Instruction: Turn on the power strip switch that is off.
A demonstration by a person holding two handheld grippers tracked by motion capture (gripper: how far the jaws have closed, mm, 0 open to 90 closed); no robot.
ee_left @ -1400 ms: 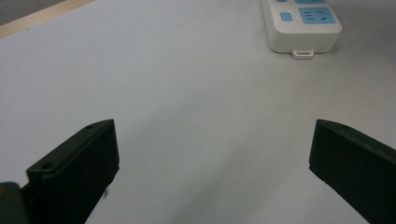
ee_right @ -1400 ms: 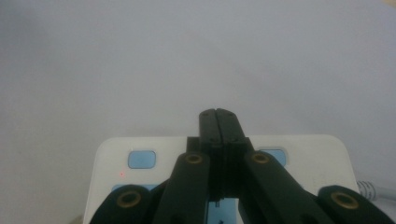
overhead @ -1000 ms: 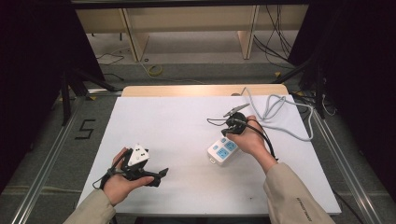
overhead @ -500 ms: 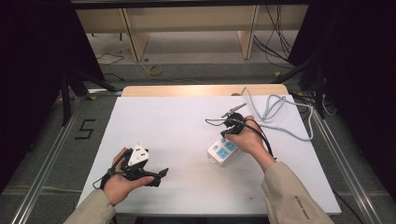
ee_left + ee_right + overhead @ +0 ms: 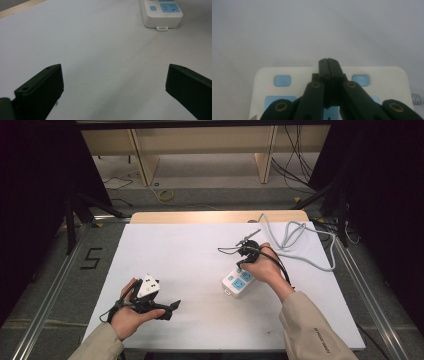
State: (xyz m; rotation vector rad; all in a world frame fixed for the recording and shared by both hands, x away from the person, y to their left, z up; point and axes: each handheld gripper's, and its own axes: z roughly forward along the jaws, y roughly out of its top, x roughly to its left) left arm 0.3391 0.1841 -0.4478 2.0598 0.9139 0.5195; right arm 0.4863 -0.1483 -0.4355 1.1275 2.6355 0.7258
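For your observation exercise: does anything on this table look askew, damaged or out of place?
Nothing is damaged or spilled. The white power strip lies at a slant to the table's edges, and its grey cable loops loosely toward the far right corner.

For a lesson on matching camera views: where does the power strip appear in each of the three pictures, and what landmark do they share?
High view: the power strip lies right of centre, under the right gripper.
Left gripper view: top right corner, its near end showing, beyond the open jaws.
Right gripper view: bottom centre, partly covered by the shut jaws.
Shared landmark: the white table.
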